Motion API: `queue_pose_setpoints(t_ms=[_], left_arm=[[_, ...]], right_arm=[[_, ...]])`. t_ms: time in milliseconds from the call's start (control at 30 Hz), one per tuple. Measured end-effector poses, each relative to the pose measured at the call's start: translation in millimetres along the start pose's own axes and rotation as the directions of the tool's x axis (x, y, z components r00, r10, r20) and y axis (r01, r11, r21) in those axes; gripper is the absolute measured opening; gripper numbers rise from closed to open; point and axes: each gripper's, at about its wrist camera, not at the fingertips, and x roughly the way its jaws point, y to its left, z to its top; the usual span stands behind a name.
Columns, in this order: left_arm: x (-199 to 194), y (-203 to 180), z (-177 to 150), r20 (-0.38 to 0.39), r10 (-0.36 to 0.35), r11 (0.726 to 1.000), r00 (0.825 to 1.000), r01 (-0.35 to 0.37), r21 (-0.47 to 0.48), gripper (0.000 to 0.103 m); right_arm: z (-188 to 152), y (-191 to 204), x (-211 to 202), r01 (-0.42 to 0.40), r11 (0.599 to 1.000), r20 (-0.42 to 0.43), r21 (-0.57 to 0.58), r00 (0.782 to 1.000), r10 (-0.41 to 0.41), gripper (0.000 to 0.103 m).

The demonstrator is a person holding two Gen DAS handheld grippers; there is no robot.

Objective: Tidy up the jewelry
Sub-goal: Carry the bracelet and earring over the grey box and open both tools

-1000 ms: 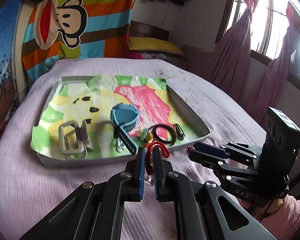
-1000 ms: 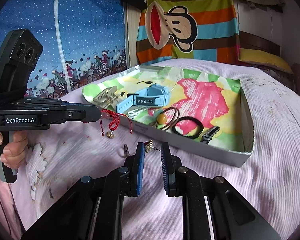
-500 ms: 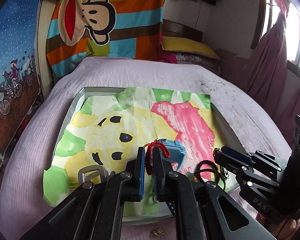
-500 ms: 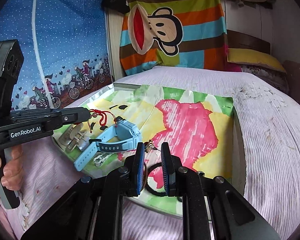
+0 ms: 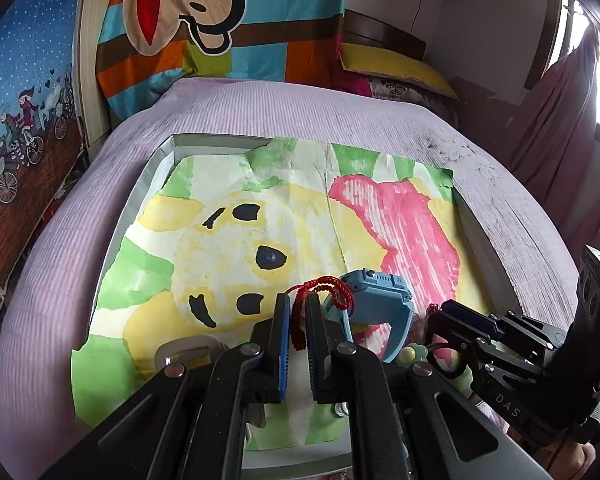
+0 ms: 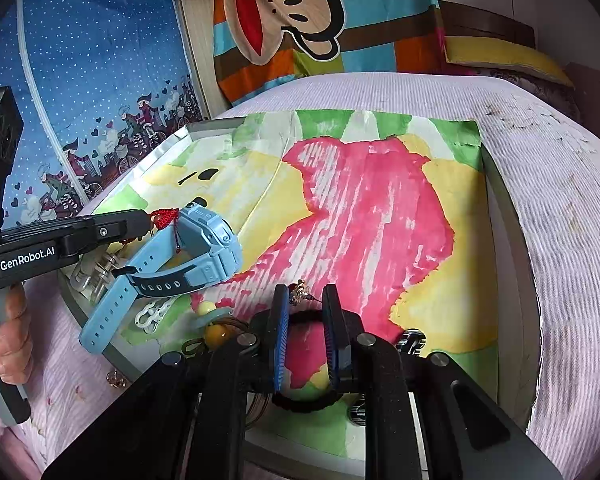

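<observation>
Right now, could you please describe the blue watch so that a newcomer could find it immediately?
Look in the shallow tray on the bed, lined with painted paper. Near its front edge lies the blue watch, beside the red cord in the left gripper. It alone has a chunky case and holed strap.

Both wrist cameras look steeply down, close over the shared tray.

Your left gripper pinches a red cord bracelet between its blue pads above the tray. Just beyond sits a light blue watch on the painted paper lining; your right gripper hovers at the right.
</observation>
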Motion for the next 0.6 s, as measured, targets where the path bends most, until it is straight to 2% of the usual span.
queue_pose_setpoints(t_ms=[233, 300, 367, 400, 467, 533, 600], left_arm=[[-4, 0, -5, 0.012, 0.000, 1.000, 1.000, 0.000, -0.009, 0.010], [-7, 0, -7, 0.020, -0.005, 1.000, 1.000, 0.005, -0.010, 0.013], [-11, 1, -9, 0.033, -0.011, 1.000, 0.999, 0.011, -0.012, 0.023], [-13, 0, -10, 0.044, -0.015, 1.000, 0.999, 0.016, -0.012, 0.028], [-21, -1, -11, 0.076, -0.011, 1.000, 0.997, 0.012, -0.007, 0.058], [-31, -4, -13, 0.128, 0.007, 1.000, 0.992, -0.007, 0.001, 0.071], [-40, -5, -15, 0.164, 0.017, 1.000, 0.986, -0.019, 0.011, 0.075]], right_arm=[[0, 1, -4, 0.012, 1.000, 0.018, -0.001, 1.000, -0.012, 0.018], [-1, -2, -10, 0.014, 1.000, 0.043, 0.007, 0.999, -0.014, 0.035], [-2, -3, -18, 0.019, 1.000, 0.072, 0.016, 0.997, -0.020, 0.044], [-2, -5, -22, 0.022, 1.000, 0.084, 0.017, 0.996, -0.023, 0.044], [-3, -6, -29, 0.032, 0.999, 0.103, 0.023, 0.994, -0.034, 0.047], [-4, -9, -37, 0.035, 0.999, 0.128, 0.033, 0.991, -0.039, 0.054], [-6, -10, -47, 0.044, 0.998, 0.160, 0.037, 0.986, -0.049, 0.059]])
